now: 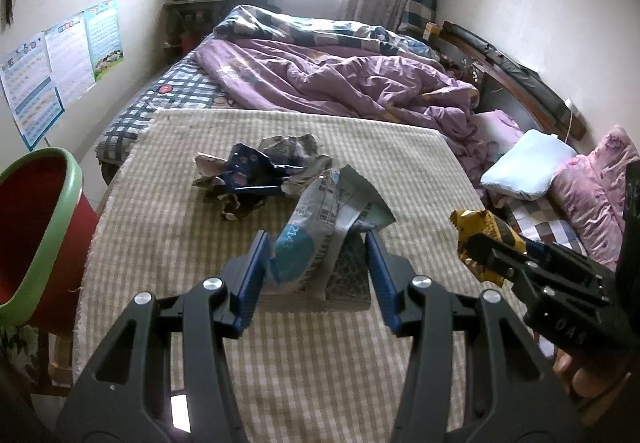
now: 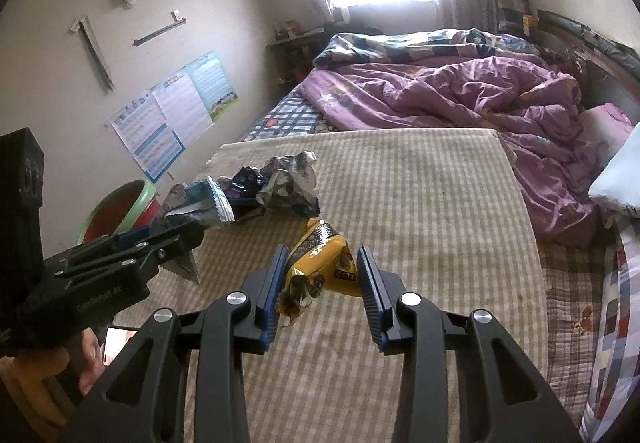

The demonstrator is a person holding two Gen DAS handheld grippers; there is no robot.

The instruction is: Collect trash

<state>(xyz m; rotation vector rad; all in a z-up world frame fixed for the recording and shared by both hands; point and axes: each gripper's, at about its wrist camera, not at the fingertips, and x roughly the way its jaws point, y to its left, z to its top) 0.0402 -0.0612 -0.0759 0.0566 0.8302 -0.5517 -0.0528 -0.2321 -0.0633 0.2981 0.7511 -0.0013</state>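
So the left gripper (image 1: pixel 318 275) has its two blue-padded fingers (image 1: pixel 251 279) spread fairly wide with a grey and teal snack bag (image 1: pixel 316 239) sitting between them. The bag touches the left pad, but there's a gap on the right side, so it isn't pinched; it looks like it rests on the checked beige mat (image 1: pixel 280 355) under the fingers. Just beyond those fingertips, a bit to the left, there's a crumpled pile: a dark blue wrapper (image 1: pixel 250 173) on top of some grey crumpled packaging (image 1: pixel 294 151). Off to the far left of the fingers sits a red bin with a green rim (image 1: pixel 44 227), tilted in this view, beside the mat's edge. The right gripper (image 2: pixel 320 279) is also open about as wide, with a yellow wrapper (image 2: pixel 324 263) between its fingers (image 2: pixel 374 295). The wrapper's crinkled end is against the left pad, and the right pad is very close to it; I honestly can't tell if it's touching there. Whether it's lifted or lying on the mat I can't tell either. Past both sets of fingers is a bed with a rumpled purple duvet (image 2: pixel 440 99), and to the right of them a pale blue pillow (image 1: pixel 528 171).
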